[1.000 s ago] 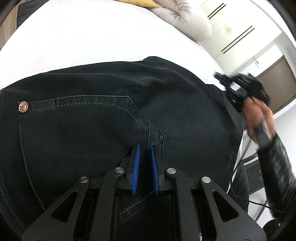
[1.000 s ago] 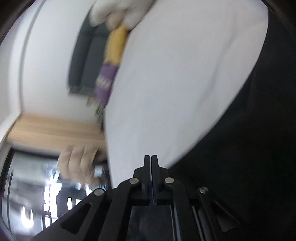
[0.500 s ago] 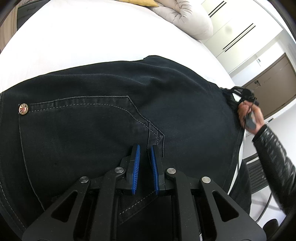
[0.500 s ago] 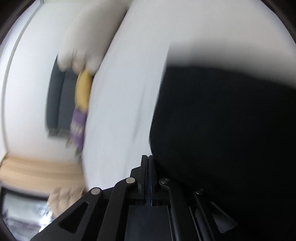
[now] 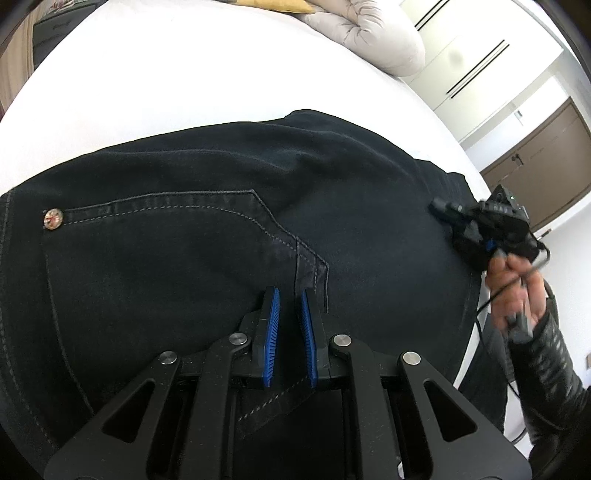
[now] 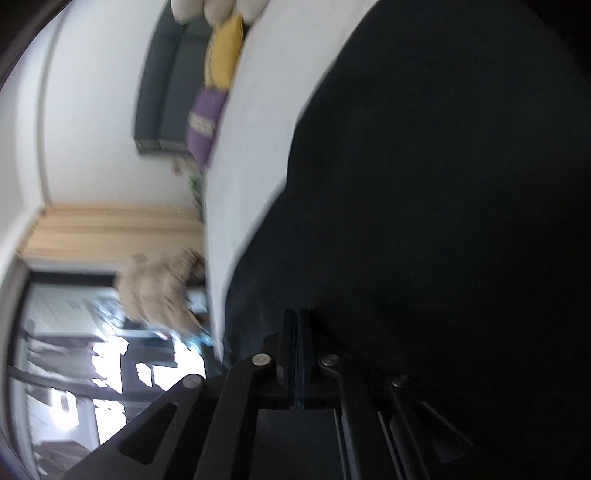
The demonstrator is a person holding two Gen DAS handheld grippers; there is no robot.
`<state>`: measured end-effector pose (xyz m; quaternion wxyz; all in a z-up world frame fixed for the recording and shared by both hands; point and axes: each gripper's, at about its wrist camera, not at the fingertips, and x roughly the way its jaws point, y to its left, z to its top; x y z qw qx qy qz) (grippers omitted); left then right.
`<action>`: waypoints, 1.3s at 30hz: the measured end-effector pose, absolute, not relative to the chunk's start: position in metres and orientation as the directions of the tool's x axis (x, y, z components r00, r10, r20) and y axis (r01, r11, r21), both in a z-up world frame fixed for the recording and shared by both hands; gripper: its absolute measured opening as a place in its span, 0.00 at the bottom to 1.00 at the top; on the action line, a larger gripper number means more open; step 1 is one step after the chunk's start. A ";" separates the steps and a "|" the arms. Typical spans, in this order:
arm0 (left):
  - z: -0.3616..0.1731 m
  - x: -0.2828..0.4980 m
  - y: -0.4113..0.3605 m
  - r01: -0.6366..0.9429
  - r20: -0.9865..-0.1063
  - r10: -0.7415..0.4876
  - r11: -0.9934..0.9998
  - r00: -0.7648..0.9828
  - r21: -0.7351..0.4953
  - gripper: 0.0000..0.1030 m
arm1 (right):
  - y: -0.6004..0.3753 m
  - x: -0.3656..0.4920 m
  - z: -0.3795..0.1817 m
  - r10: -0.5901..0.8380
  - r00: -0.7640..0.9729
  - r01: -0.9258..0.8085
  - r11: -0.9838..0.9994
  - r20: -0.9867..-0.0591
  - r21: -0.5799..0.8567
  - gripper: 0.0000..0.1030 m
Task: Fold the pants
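Black pants [image 5: 184, 229] lie folded on a white bed [image 5: 166, 81], with a pocket seam and a metal rivet [image 5: 53, 218] showing. My left gripper [image 5: 289, 295] hovers low over the pocket area, its blue pads a small gap apart with only flat fabric beneath them. My right gripper [image 6: 298, 314] is shut, pads pressed together, at the pants' edge [image 6: 443, 184]; it also shows in the left wrist view [image 5: 491, 225] at the right edge of the pants. The right wrist view is blurred.
A grey quilted pillow [image 5: 369, 33] and a yellow cushion [image 5: 273, 4] lie at the bed's far end. In the right wrist view I see yellow [image 6: 223, 55] and purple [image 6: 205, 122] cushions, a dark headboard [image 6: 162, 92] and a window [image 6: 92, 350]. White closets [image 5: 480, 62] stand behind.
My right gripper swung down onto the right edge of the pants and its camera view rotated. My left gripper stayed in place over the pocket.
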<state>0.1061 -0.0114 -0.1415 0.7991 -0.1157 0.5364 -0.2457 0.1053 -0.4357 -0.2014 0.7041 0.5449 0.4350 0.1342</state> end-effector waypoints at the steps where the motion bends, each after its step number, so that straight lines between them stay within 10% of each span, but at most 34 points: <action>1: -0.141 0.103 -0.008 0.269 -0.798 -0.518 0.852 0.308 -0.449 0.12 | -0.449 0.109 -0.197 0.611 0.610 0.311 0.402 -0.505 0.861 0.00; 10: -0.131 0.080 0.049 0.257 -0.785 -0.505 0.862 0.358 -0.437 0.12 | -0.612 0.064 -0.163 0.202 0.742 0.542 0.378 -0.639 0.750 0.04; 17: -0.096 0.089 0.069 0.202 -0.788 -0.430 0.903 0.440 -0.380 0.12 | -0.460 0.072 -0.156 0.588 0.699 0.233 0.350 -0.406 0.907 0.16; 23: -0.108 0.136 0.009 0.248 -0.812 -0.435 0.899 0.389 -0.362 0.12 | -0.362 0.120 -0.191 0.731 0.532 0.233 0.359 -0.428 0.904 0.15; 25: -0.132 0.146 0.001 0.214 -0.859 -0.393 0.917 0.329 -0.338 0.12 | -0.384 0.133 -0.203 0.691 0.577 0.285 0.330 -0.436 0.900 0.00; 36: -0.146 0.144 0.030 0.178 -0.789 -0.511 0.859 0.341 -0.480 0.12 | -0.640 0.089 -0.170 0.158 0.810 0.490 0.346 -0.564 0.800 0.01; 39: -0.145 0.142 0.031 0.172 -0.795 -0.499 0.866 0.344 -0.469 0.12 | -0.653 0.060 -0.136 0.072 0.832 0.489 0.373 -0.550 0.788 0.55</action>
